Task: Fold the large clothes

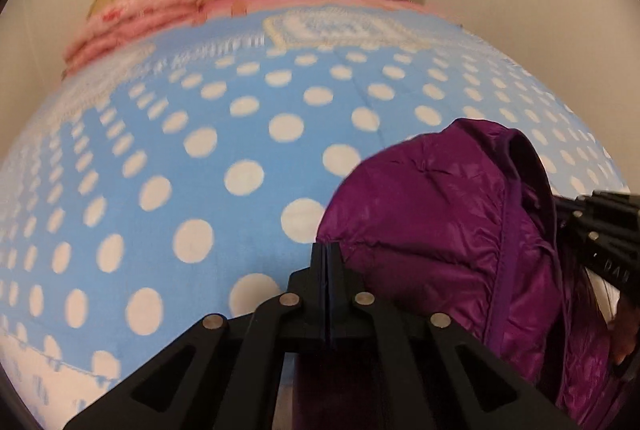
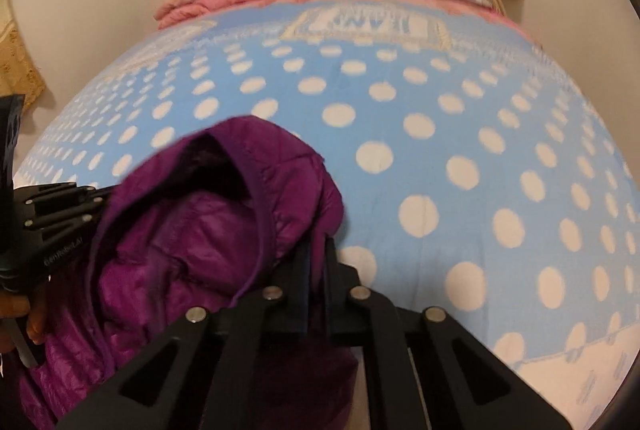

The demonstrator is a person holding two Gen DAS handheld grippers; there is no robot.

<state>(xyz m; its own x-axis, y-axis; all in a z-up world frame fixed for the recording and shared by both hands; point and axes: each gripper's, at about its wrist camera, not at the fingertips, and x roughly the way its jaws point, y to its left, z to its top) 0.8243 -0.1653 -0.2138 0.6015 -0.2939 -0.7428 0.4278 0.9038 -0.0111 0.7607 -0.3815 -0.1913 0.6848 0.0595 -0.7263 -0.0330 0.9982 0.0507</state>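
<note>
While both claws stay out of sight of nothing, we see the purple jacket (image 1: 452,226) bunched between them on the dotted blue blanket (image 1: 208,158): left claw (image 1: 329,262) clenched at its left edge, right claw (image 2: 316,262) clenched on its right fold.

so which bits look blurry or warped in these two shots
Left wrist view: the blue white-dotted blanket bulges from fisheye, far dots smeared; shiny purple quilted jacket fairly sharp. Right wrist view: same bulge, jacket edge motion-blurred.

left gripper (image 1: 329,258): closed at purple jacket (image 1: 436,222) edge | jacket on dotted blue blanket (image 1: 200,158)
</note>
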